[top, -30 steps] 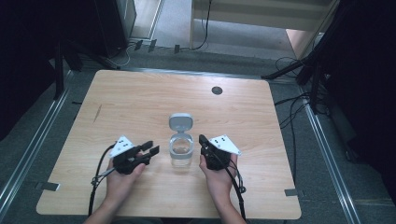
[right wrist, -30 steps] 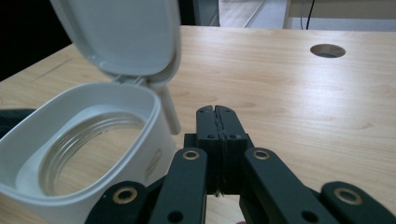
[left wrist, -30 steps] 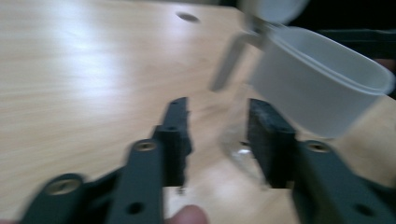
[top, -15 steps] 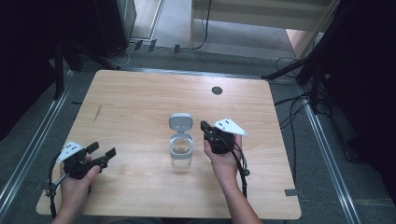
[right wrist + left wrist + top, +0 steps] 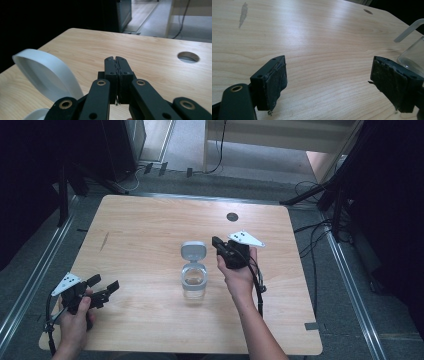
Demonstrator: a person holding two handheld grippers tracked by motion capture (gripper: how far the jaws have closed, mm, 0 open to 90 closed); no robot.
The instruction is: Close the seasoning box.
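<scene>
Left hand-held gripper (image 5: 104, 289) withdrawn, spread, right hand-held gripper (image 5: 216, 241) pressed together, clear jar (image 5: 193, 281), lid (image 5: 193, 251) flipped up

Bare wooden table (image 5: 145, 235), round hole (image 5: 232, 216) near far edge

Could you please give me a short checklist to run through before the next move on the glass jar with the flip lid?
1. Glass jar upright on the table: ok.
2. Flip lid open, tilted back from the mouth: ok.
3. Left gripper clear of the jar: ok; it sits near the table's left front corner, its jaws have just been opening, and nothing lies between them.
4. Right gripper ready: jaws shut on nothing, beside the lid; not ok if a grasp comes next.
5. Jar contents: cannot tell; the glass looks clear.
6. Path around the jar: ok, bare wood on all sides.
</scene>
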